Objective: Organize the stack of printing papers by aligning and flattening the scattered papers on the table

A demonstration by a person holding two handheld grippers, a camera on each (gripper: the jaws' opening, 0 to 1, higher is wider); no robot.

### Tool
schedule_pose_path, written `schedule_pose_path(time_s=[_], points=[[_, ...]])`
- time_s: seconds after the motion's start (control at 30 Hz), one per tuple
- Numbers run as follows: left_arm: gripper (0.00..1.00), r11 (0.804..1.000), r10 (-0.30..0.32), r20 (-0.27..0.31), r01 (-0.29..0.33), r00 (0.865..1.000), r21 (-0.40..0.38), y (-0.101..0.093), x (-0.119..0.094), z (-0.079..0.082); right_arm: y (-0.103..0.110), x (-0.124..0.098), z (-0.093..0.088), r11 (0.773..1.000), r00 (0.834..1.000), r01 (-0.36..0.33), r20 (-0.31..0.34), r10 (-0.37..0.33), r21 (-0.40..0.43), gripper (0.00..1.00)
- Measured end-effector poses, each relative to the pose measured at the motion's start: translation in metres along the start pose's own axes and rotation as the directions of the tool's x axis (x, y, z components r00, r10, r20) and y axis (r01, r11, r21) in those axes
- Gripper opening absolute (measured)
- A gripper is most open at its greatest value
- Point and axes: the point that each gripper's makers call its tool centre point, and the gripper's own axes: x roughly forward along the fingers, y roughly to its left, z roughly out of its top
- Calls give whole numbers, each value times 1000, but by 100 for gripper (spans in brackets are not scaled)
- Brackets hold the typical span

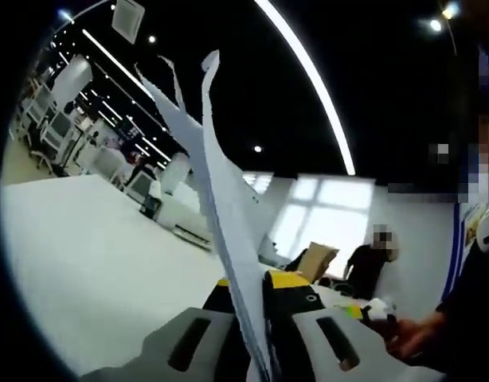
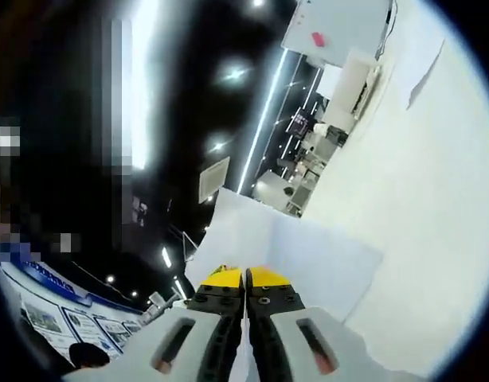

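My left tongs [image 1: 256,306] and right tongs [image 2: 245,296] are both clenched on the papers [image 1: 221,207], held edge-up (long axis rising away) above the white bench [image 1: 85,263].

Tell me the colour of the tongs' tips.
Yellow tips on black, clearest in the right gripper view.

Two tongs [image 1: 256,298] [image 2: 246,288]; several papers [image 1: 221,199]; one table [image 1: 93,255]; one separate sheet [image 2: 426,68].

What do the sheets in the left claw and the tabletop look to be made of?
Sheets: thin white matte paper, seen edge-on, curling and drooping at the top. Tabletop: smooth plain white surface, probably laminate; the picture doesn't settle it.
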Motion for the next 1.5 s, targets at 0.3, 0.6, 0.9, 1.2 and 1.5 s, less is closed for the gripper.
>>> schedule_pose_path(time_s=[0.3,0.6,0.9,1.2,1.5], points=[[6,1000,5,16,-5,1000,-1,0,-2,2,-3,-3,0,1000,1000,9,-11,-9,2,0],[5,1000,10,-2,-10,1000,25,-2,0,-1,-2,-15,10,1000,1000,-9,-18,9,-27,0],[5,1000,19,27,-19,999,3,1,-3,4,-7,-28,18,1000,1000,5,-9,-5,-29,0],[5,1000,27,36,-27,999,-7,3,-4,6,-12,-53,34,996,999,52,21,-50,-75,0],[5,1000,20,41,-20,999,-23,1,-4,7,-9,-66,46,974,998,64,-1,-66,-218,0]])
